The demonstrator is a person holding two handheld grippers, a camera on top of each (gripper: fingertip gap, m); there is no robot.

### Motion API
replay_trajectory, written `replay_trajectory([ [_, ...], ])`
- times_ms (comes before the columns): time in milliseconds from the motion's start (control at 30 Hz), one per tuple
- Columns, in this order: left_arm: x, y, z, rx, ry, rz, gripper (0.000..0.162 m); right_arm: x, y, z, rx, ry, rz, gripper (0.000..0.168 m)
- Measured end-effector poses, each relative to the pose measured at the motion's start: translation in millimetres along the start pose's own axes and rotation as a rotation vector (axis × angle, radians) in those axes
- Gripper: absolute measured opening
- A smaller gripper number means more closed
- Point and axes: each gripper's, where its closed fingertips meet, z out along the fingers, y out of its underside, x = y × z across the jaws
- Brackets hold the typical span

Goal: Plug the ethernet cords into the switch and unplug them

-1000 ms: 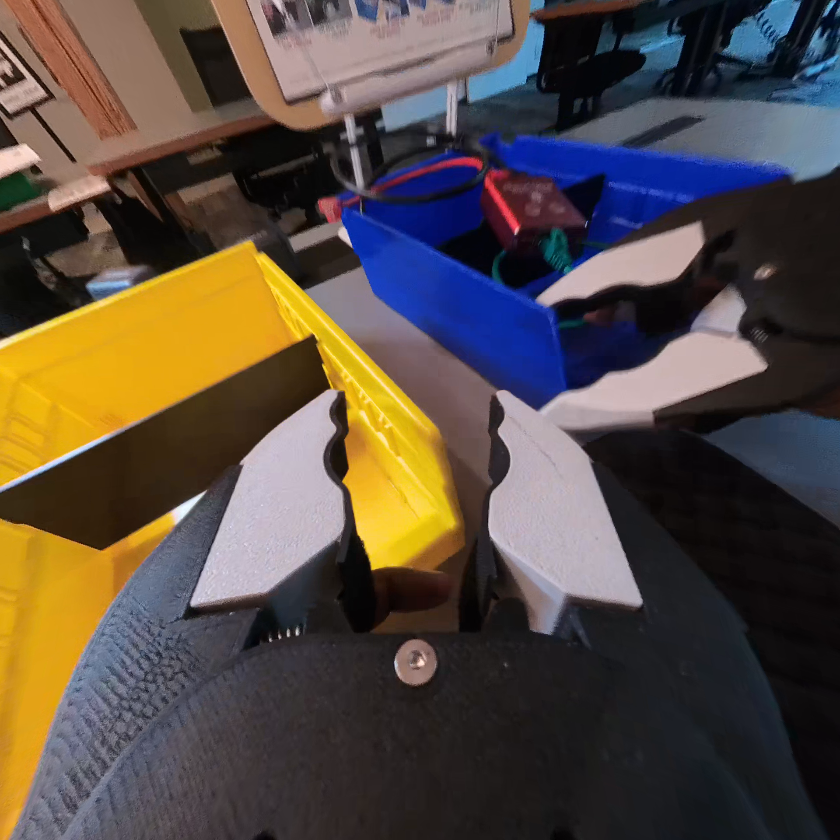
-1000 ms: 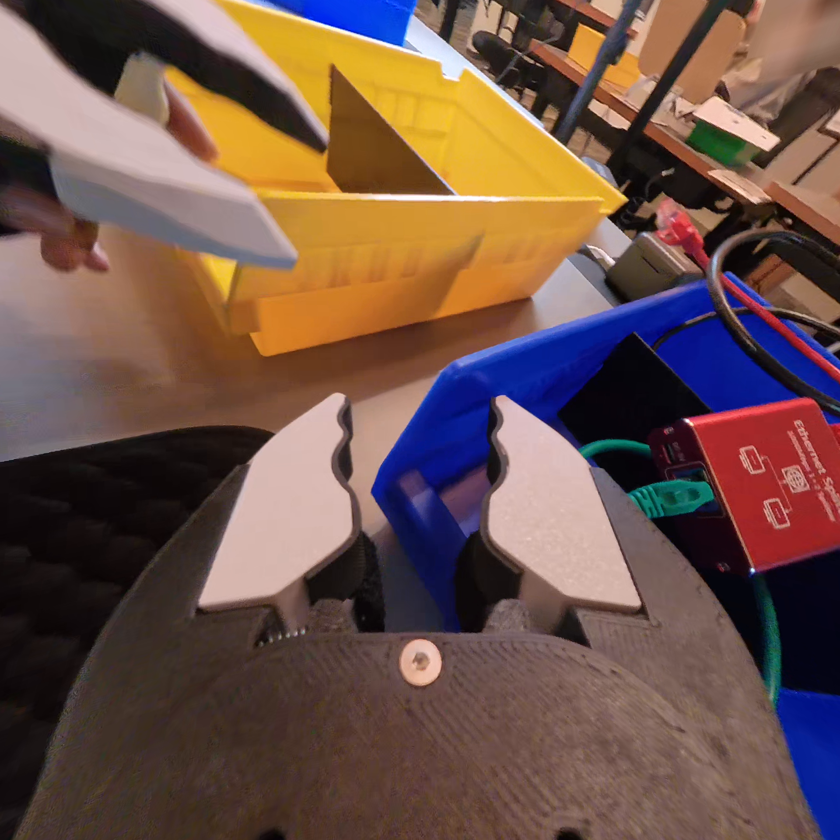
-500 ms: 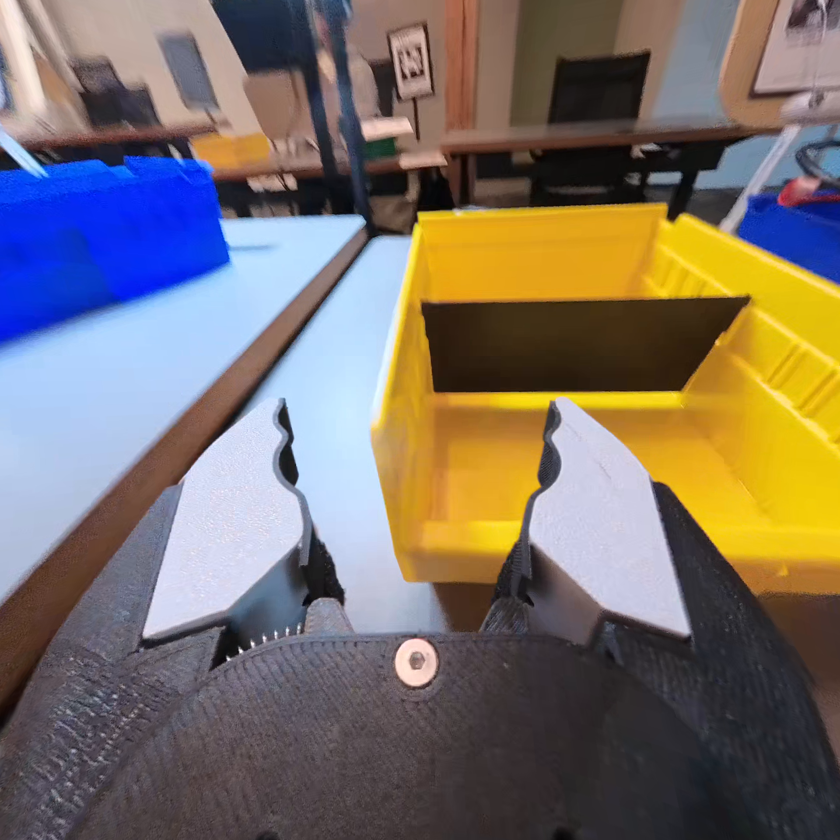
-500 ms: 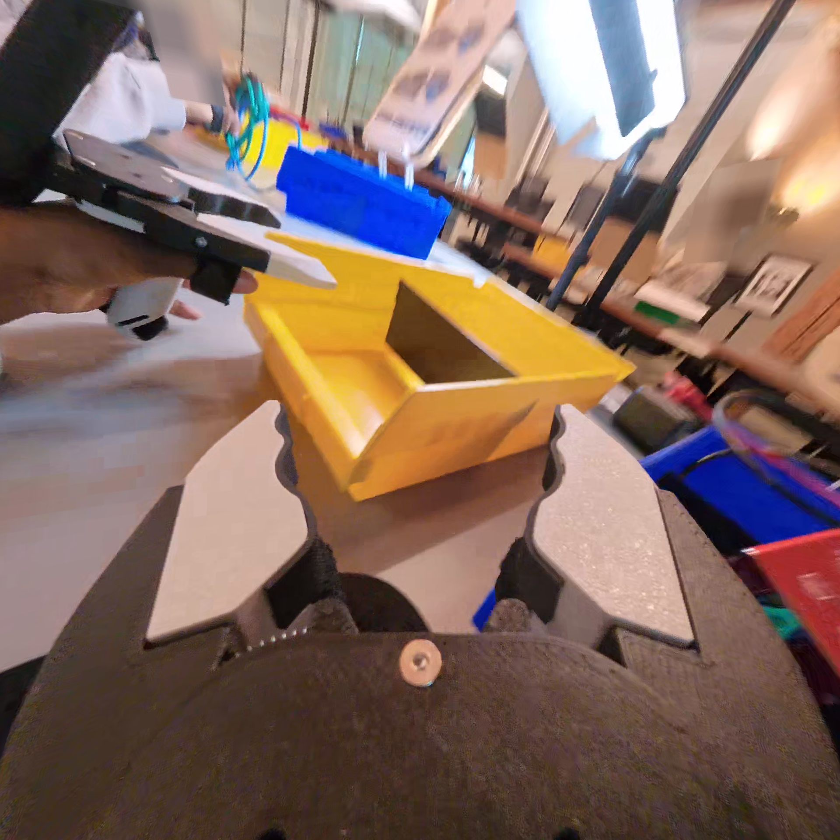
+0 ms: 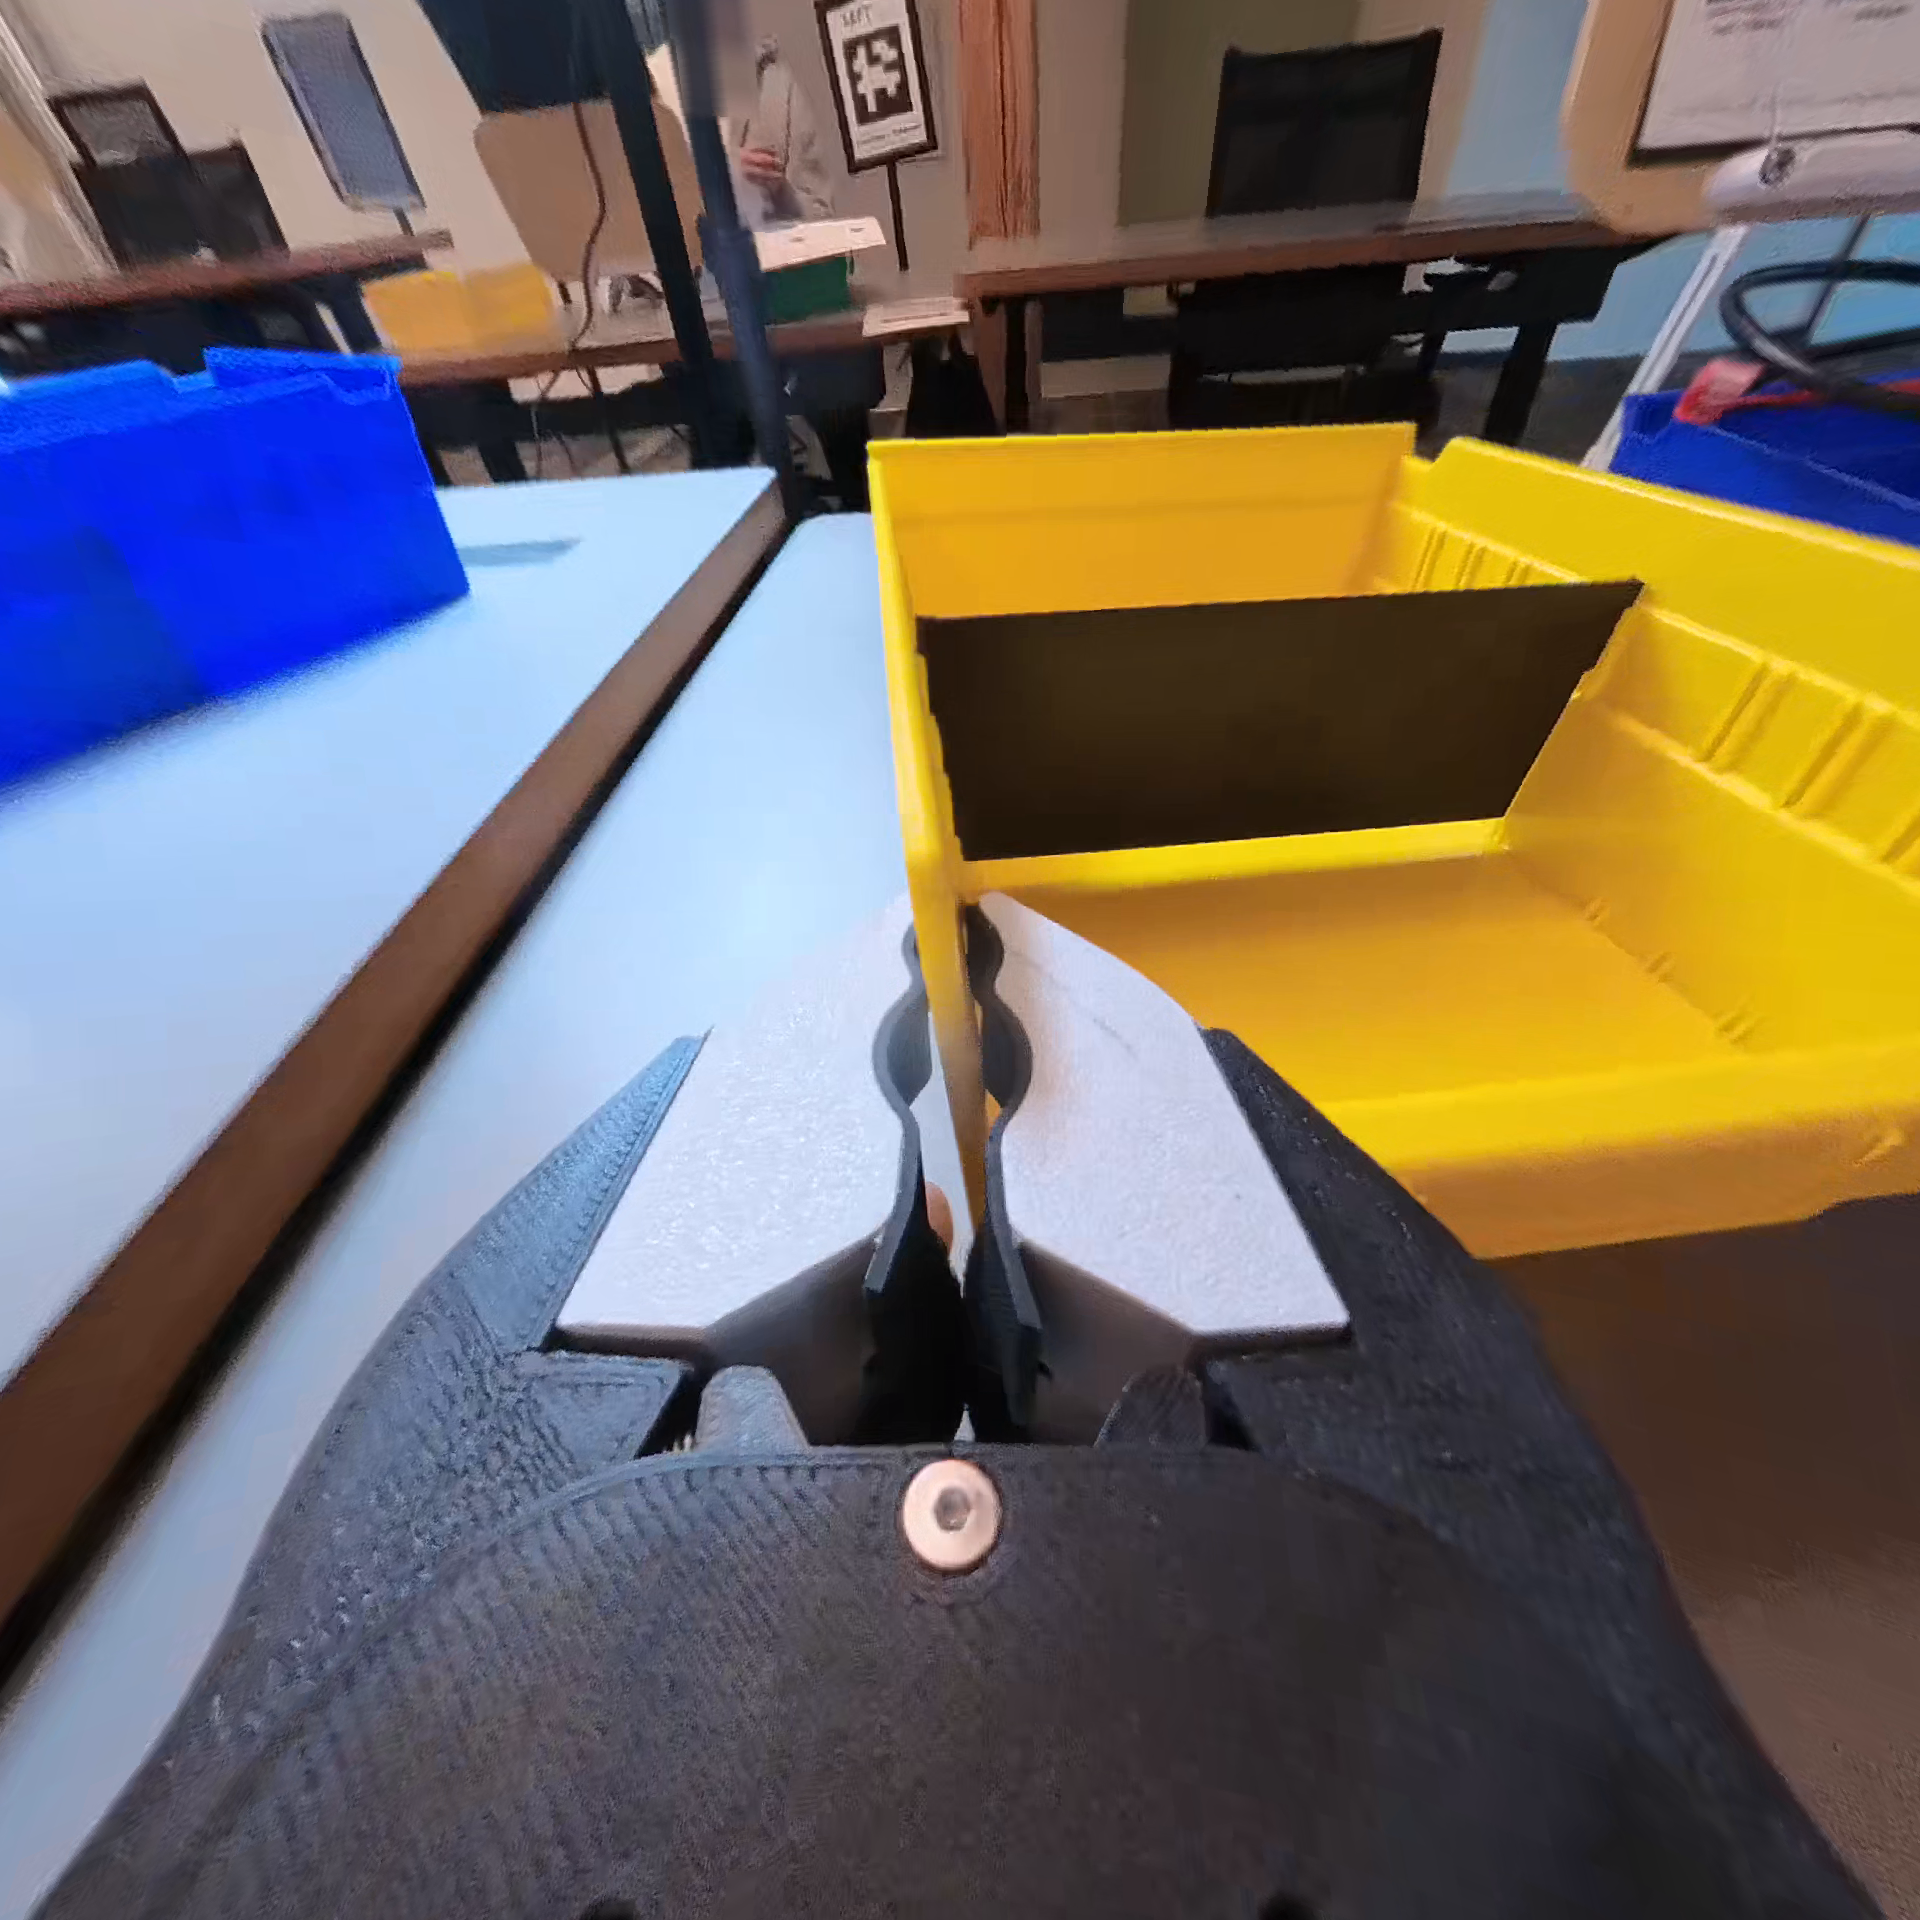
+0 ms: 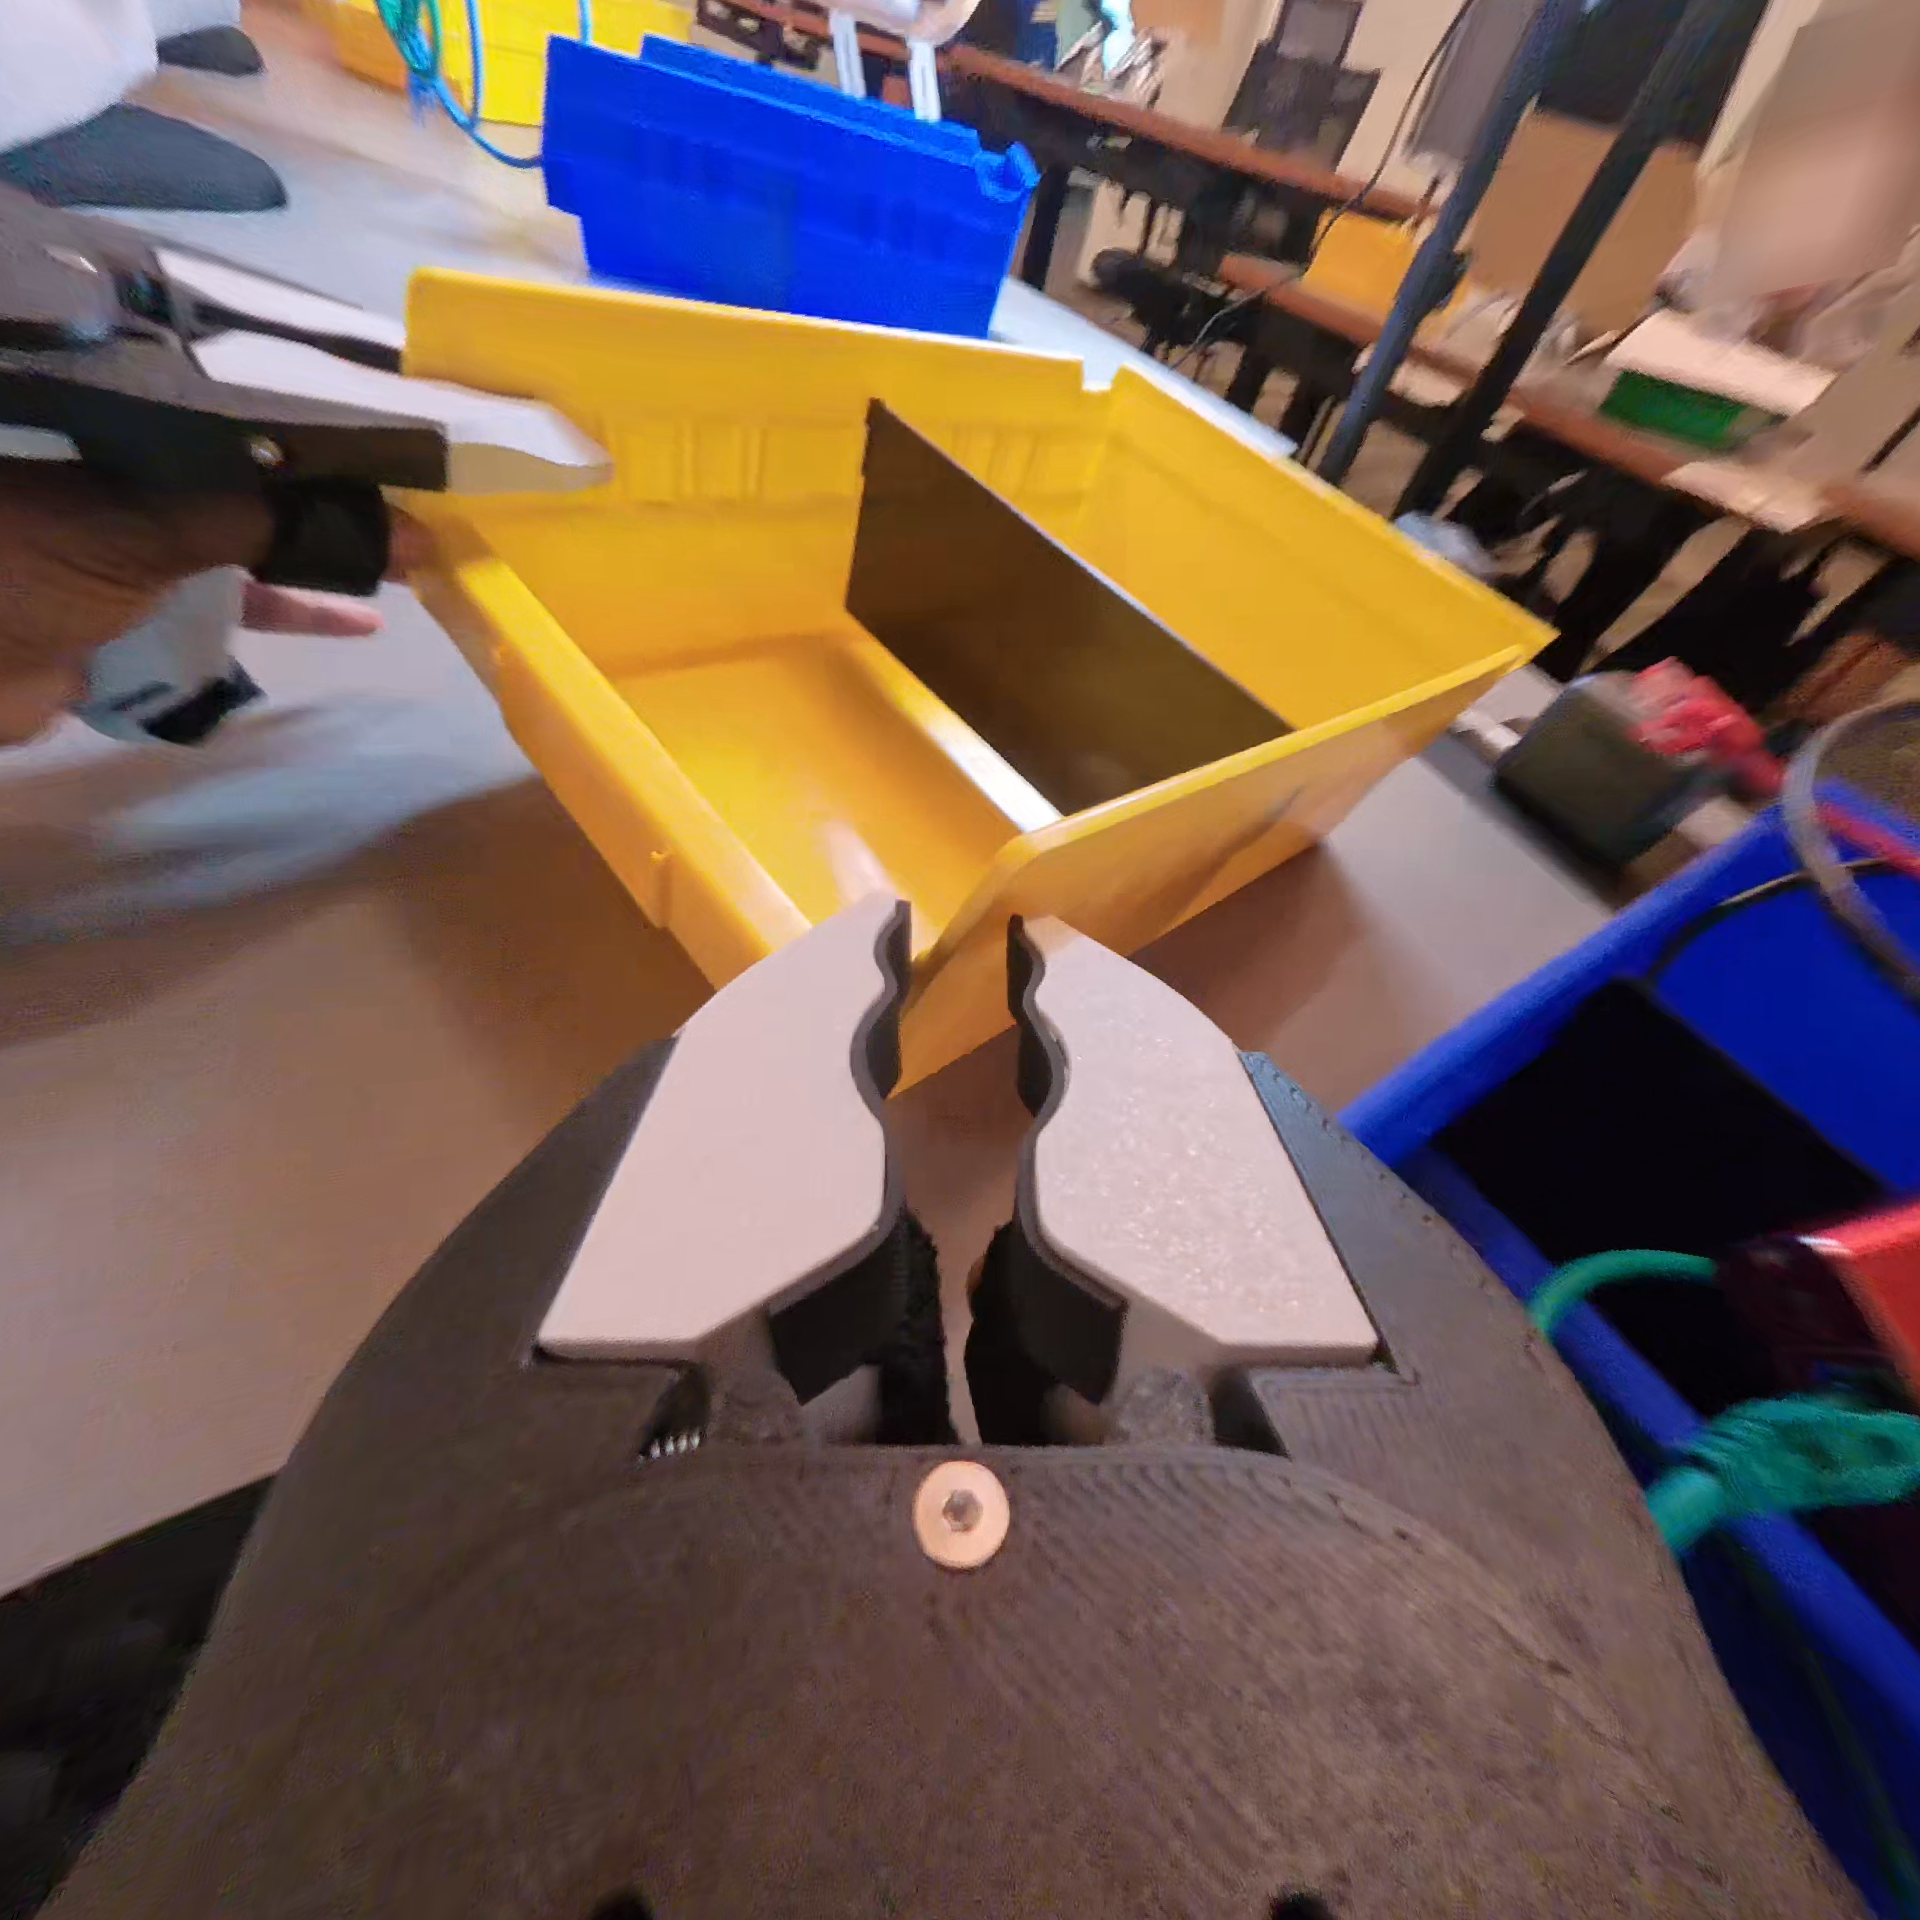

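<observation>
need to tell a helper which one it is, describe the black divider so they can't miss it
Find the yellow bin in the middle of the table, gripped at its walls by both grippers. The black divider stands upright across its inside, splitting it into two compartments. It is the only flat black panel in an otherwise all-yellow bin.

One yellow bin (image 5: 1558, 997), two blue bins (image 6: 790, 197).

Red switch (image 6: 1870, 1294) cut by right frame edge, ports not visible; green ethernet cord (image 6: 1787, 1455) blurred, its plug end not discernible. Right blue bin (image 6: 1662, 1049) cropped at edge; left gripper (image 6: 499, 436) partly outside left edge, motion-blurred.
</observation>
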Motion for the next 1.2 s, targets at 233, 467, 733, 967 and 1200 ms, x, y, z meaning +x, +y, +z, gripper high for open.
replay_trajectory([
  [233,32.1,-78.2,-33.4,0.212,-0.032,0.108,0.004,26.8,-44.0,-49.6,0.155,0.168,-0.194,0.014],
  [467,112.2,-149.2,-57.0,0.435,0.033,0.174,0.006,75.5,-78.9,-136.9,0.27,0.38,-0.274,0.012],
  [733,261.9,-190.4,-34.6,0.508,0.291,0.182,0.007,150.8,-56.1,-259.3,0.235,0.687,-0.246,0.011],
  [967,412.3,-191.3,-19.0,0.485,0.505,0.252,0.009,211.0,2.2,-370.1,0.148,0.911,-0.127,0.011],
  [1200,507.6,-154.3,-0.1,0.367,0.6,0.382,0.01,244.3,83.4,-421.3,0.037,0.96,-0.002,0.011],
])
